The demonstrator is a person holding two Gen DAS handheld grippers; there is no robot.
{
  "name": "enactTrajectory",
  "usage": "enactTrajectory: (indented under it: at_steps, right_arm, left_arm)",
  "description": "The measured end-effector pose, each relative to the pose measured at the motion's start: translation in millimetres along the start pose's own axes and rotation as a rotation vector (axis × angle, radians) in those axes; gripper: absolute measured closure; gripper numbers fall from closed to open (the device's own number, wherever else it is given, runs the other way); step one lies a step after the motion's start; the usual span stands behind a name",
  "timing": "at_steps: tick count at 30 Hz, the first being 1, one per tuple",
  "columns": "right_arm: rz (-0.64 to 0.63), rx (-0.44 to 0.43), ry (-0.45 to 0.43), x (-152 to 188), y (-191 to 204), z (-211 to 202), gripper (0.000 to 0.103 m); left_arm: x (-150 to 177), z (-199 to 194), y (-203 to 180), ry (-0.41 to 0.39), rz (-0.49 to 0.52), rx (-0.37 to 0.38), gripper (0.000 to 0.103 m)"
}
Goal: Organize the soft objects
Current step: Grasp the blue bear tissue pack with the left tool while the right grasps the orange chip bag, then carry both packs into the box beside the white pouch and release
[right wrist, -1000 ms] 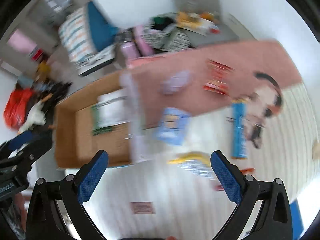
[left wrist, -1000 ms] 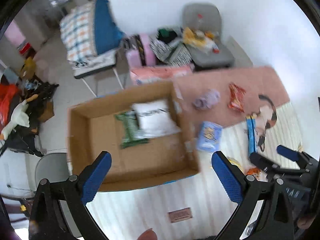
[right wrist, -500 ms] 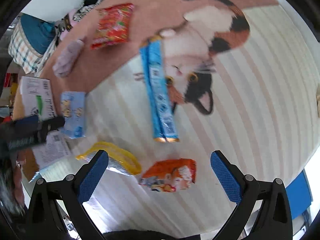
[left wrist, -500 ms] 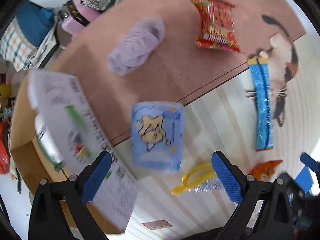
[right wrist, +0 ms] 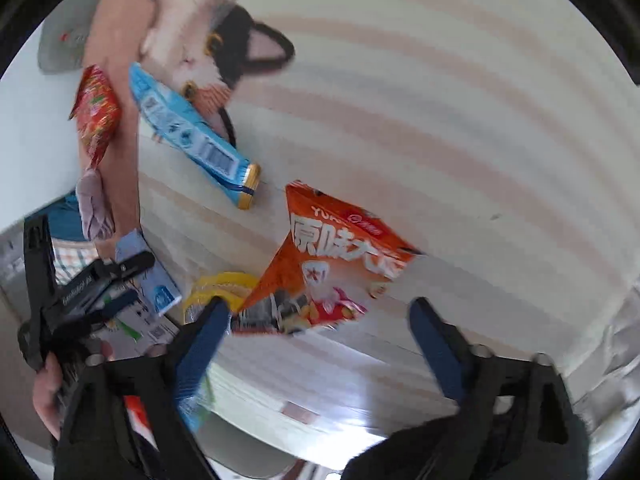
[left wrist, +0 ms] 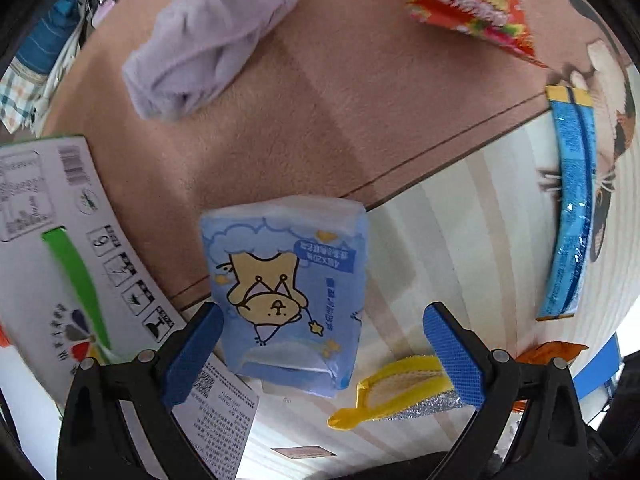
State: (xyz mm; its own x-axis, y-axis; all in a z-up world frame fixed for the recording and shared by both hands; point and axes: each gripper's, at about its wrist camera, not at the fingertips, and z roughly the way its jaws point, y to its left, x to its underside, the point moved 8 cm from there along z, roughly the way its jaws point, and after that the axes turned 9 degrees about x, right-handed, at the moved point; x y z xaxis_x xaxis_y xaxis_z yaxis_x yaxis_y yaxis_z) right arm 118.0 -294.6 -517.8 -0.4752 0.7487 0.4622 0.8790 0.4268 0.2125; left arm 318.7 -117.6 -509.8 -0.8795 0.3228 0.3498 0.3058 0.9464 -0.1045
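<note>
My left tool (left wrist: 322, 344) is spread, its fingers flanking the light-blue cartoon-bear tissue pack (left wrist: 286, 296) lying on the striped surface (left wrist: 460, 240). My right tool (right wrist: 320, 340) is spread just short of the orange foil snack bag (right wrist: 328, 264). Far left lies a lilac folded cloth (left wrist: 212, 36).

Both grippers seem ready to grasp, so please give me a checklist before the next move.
1. Left gripper open: ok.
2. Blue tissue pack lies between its fingers: ok.
3. Yellow bag apart from the left gripper's right finger: not ok; the finger overlaps it.
4. Right gripper open: ok.
5. Orange snack bag centred between its fingers: not ok, it sits toward the left finger.
6. Fingertips at mat height: cannot tell.
</note>
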Motion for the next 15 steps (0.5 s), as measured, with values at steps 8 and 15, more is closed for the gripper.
enactTrajectory:
  at_steps: [8,15]
  right_arm:
    - [-0.066,0.109,-0.063,-7.0,17.3,7.6,0.055]
    - [-0.205,0.208,-0.154,-7.8,24.4,-13.0,0.07]
  left_arm:
    - [-3.0,2.3,15.8,-0.016,-0.008,-0.037,0.048]
    - [11.8,-11.1,23.2,-0.07,-0.02,-0.001,0.073]
